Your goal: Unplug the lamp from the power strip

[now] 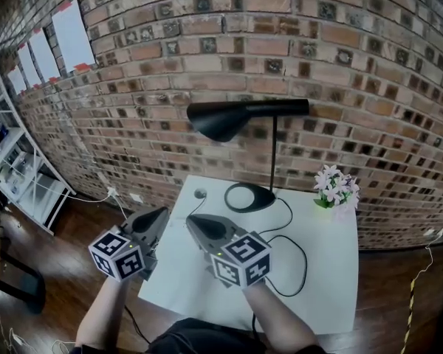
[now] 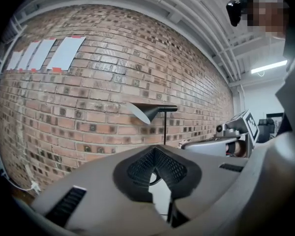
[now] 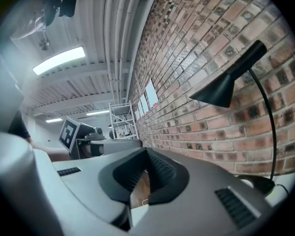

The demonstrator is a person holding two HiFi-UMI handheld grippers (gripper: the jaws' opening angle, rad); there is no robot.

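A black lamp stands on the white table (image 1: pixel 332 286): round base (image 1: pixel 249 196), thin stem, cone shade (image 1: pixel 218 120). Its black cord (image 1: pixel 303 260) loops over the right half of the table toward the near edge. No power strip or plug shows in any view. My left gripper (image 1: pixel 161 211) hovers at the table's left edge, shut and empty. My right gripper (image 1: pixel 192 220) hangs over the table, near side of the base, and looks shut with nothing in it. In the left gripper view, the left gripper (image 2: pixel 156 149) faces the lamp (image 2: pixel 152 111). In the right gripper view, the right gripper (image 3: pixel 146 151) has the shade (image 3: pixel 226 85) up to its right.
A pot of pink flowers (image 1: pixel 336 186) stands at the table's far right corner. A small round object (image 1: pixel 200 194) lies left of the lamp base. A brick wall (image 1: pixel 207 65) rises right behind the table. White shelving (image 1: pixel 15 168) stands at the far left, on a wooden floor.
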